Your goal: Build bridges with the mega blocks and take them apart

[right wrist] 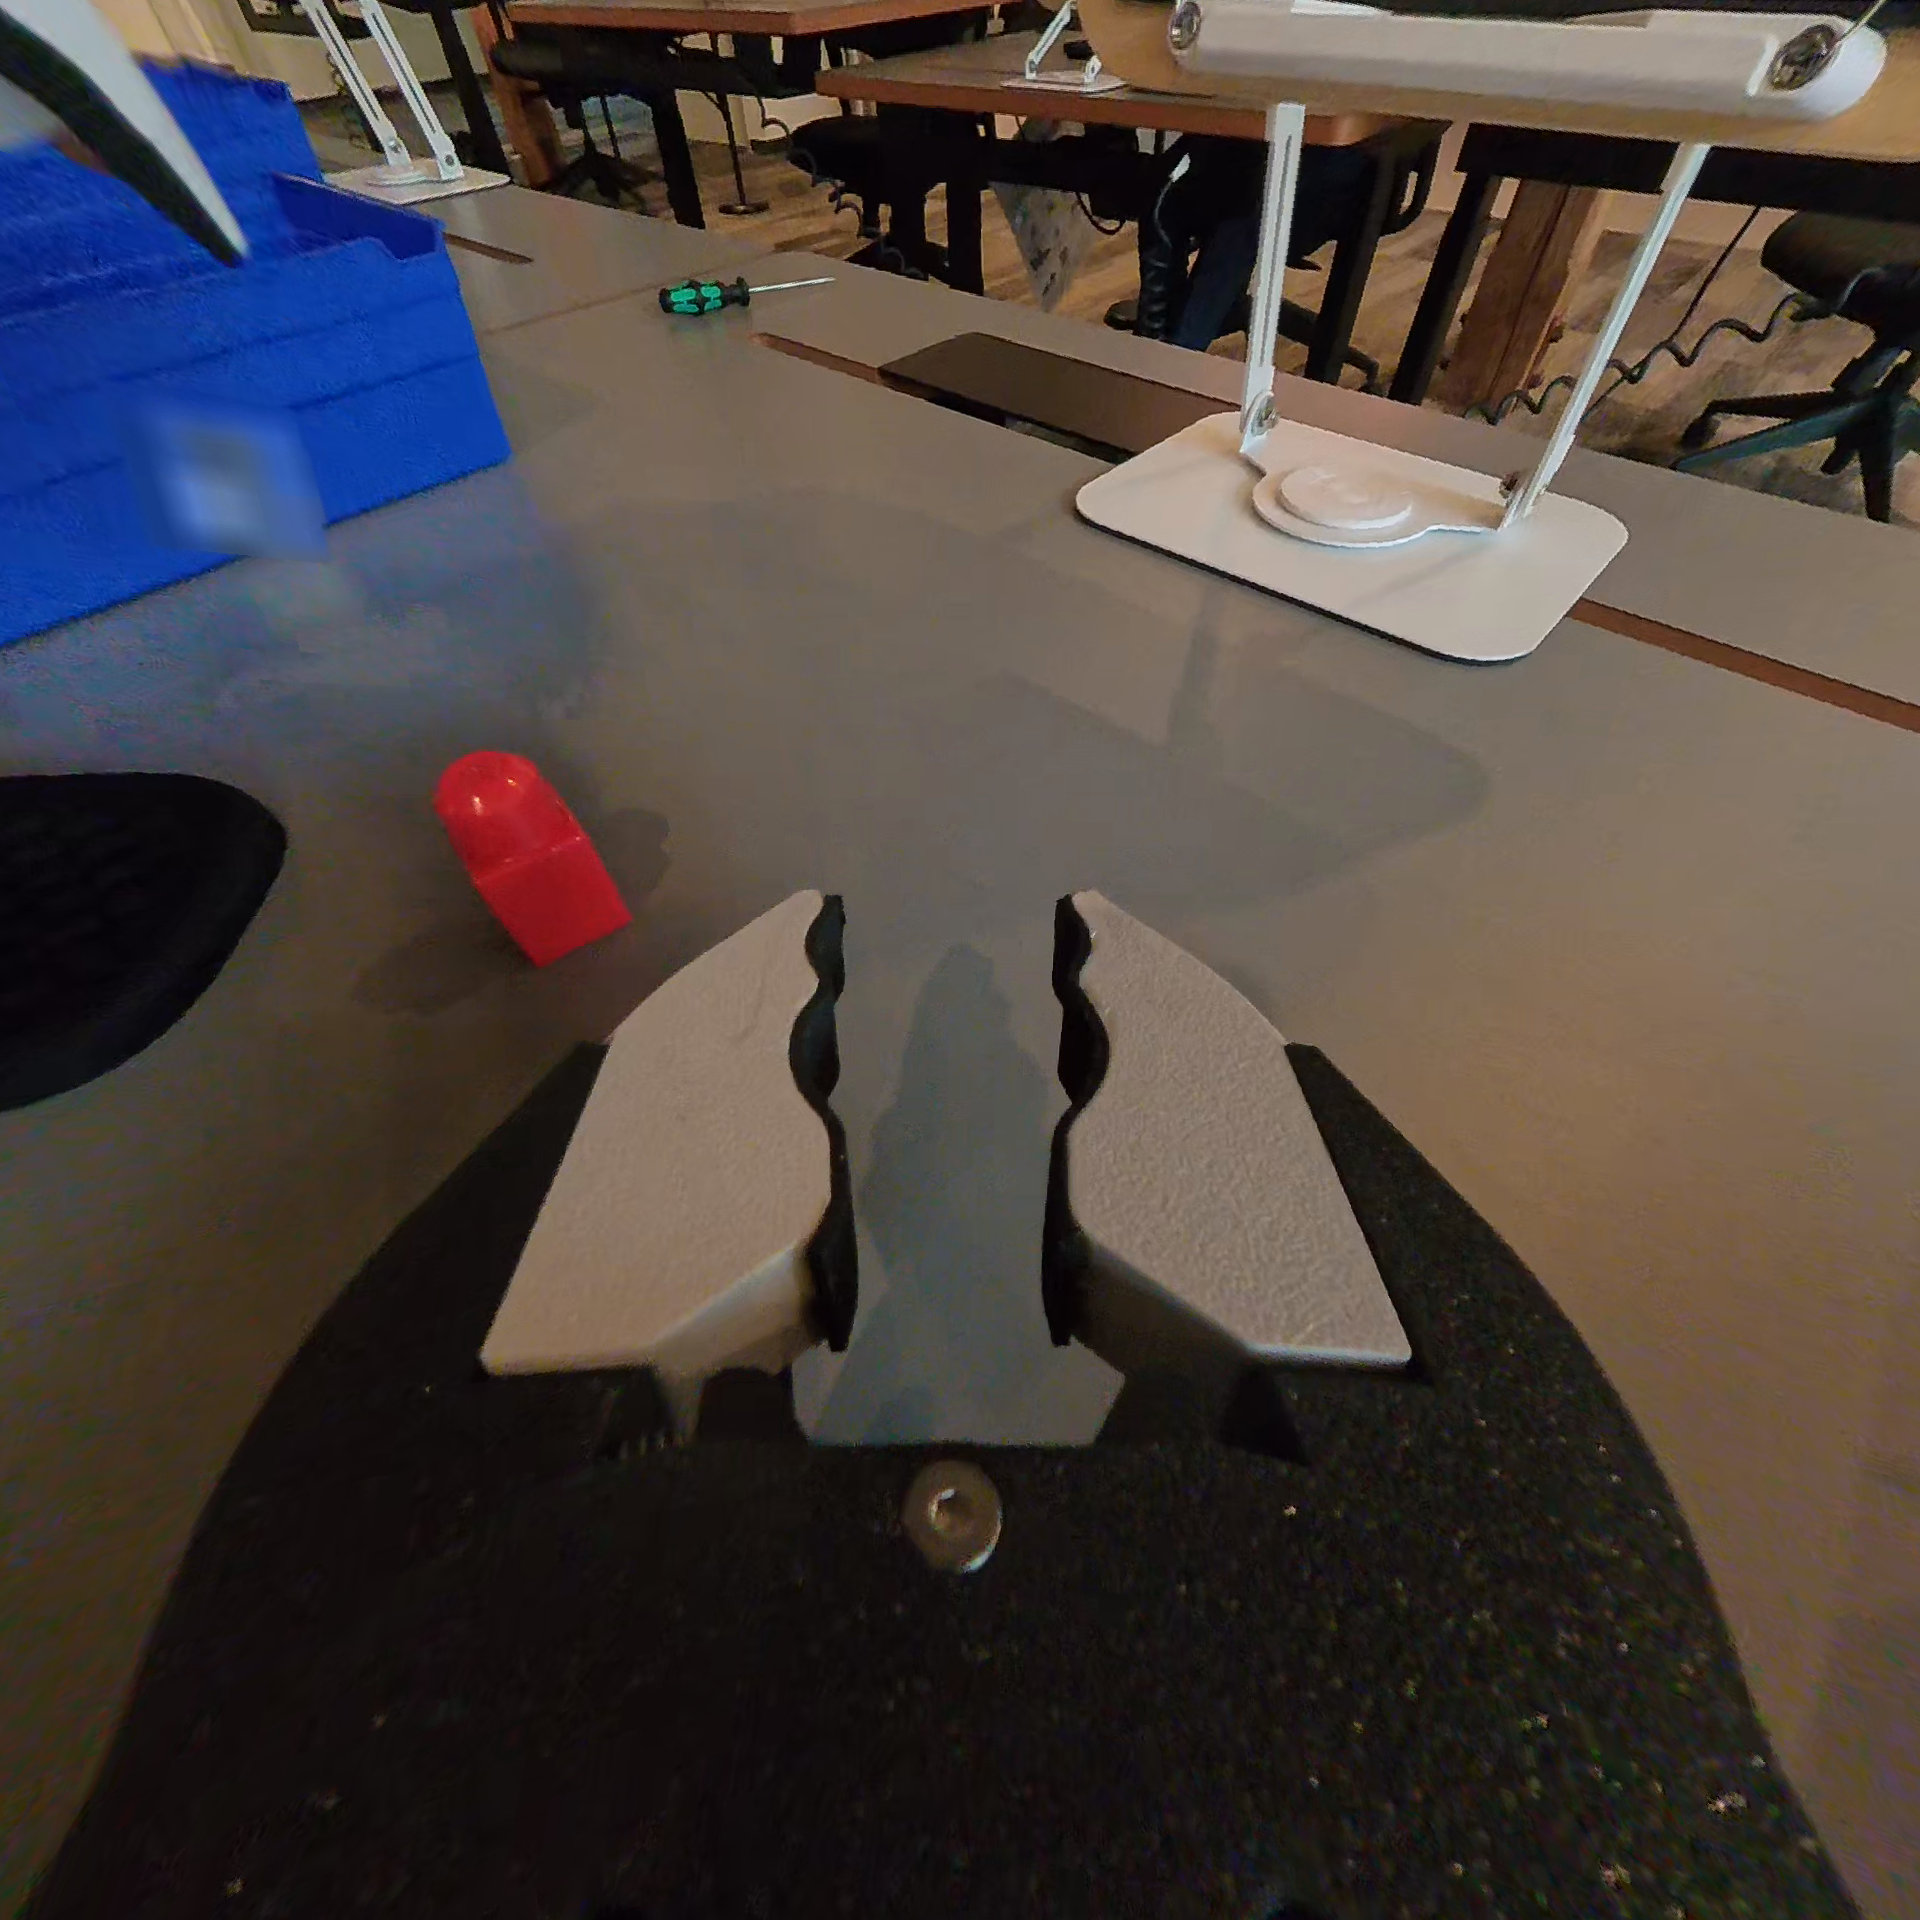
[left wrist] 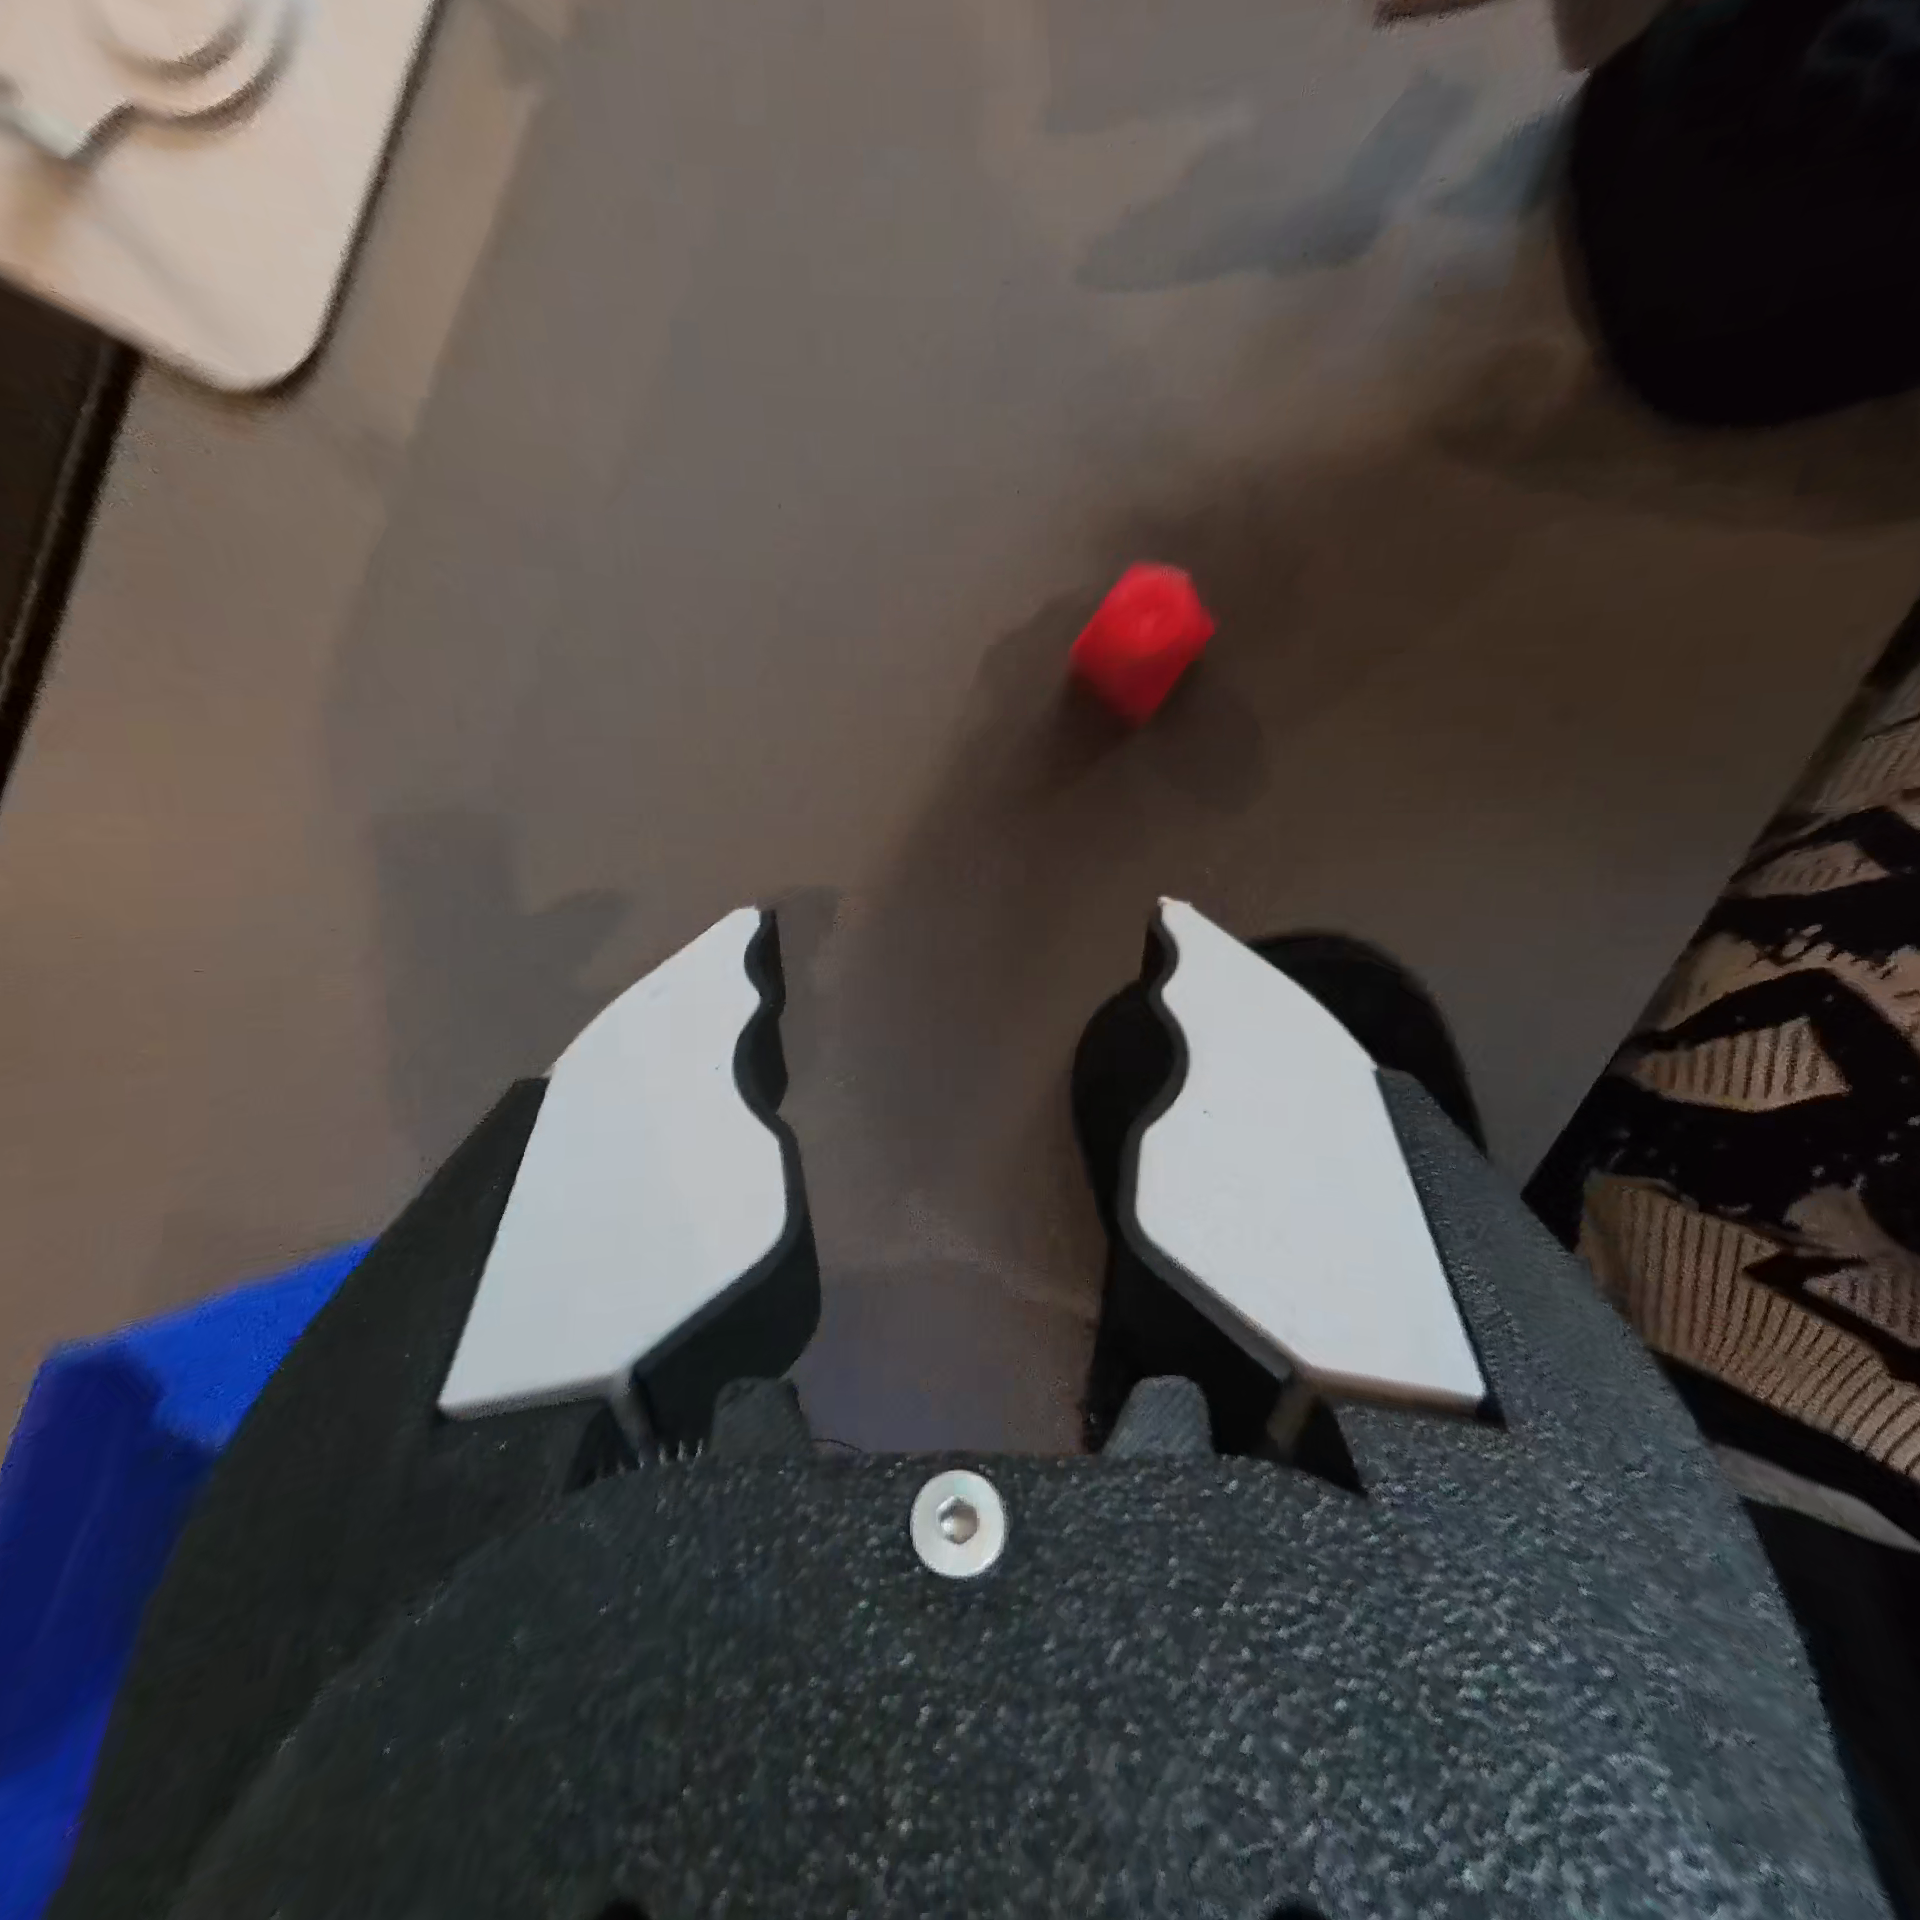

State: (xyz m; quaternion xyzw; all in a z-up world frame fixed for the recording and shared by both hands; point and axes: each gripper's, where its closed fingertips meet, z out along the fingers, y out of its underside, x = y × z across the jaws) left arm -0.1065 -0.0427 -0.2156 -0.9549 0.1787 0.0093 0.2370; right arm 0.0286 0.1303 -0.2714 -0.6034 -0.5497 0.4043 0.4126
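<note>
A small red mega block [left wrist: 1143, 642] lies tipped on its side on the grey table [left wrist: 727, 623]. My left gripper [left wrist: 964, 920] hangs above the table, looking down, open and empty, with the block ahead of its tips. In the right wrist view the same red block [right wrist: 525, 857] lies to the left of my right gripper [right wrist: 948, 914], which is low over the table, open and empty. A fingertip of the left gripper [right wrist: 125, 135] shows at the top left of the right wrist view.
A blue bin [right wrist: 218, 343] stands at the far left; its corner also shows in the left wrist view [left wrist: 94, 1507]. A white stand base [right wrist: 1361, 540] sits ahead right. A black pad [right wrist: 94, 914] lies left. A screwdriver [right wrist: 717, 296] lies farther back. A patterned sleeve [left wrist: 1766, 1195] is at right. There is about 25 cm between the tips of the two grippers. My left tips are roughly 11 cm from the small red mega block [left wrist: 1143, 642].
</note>
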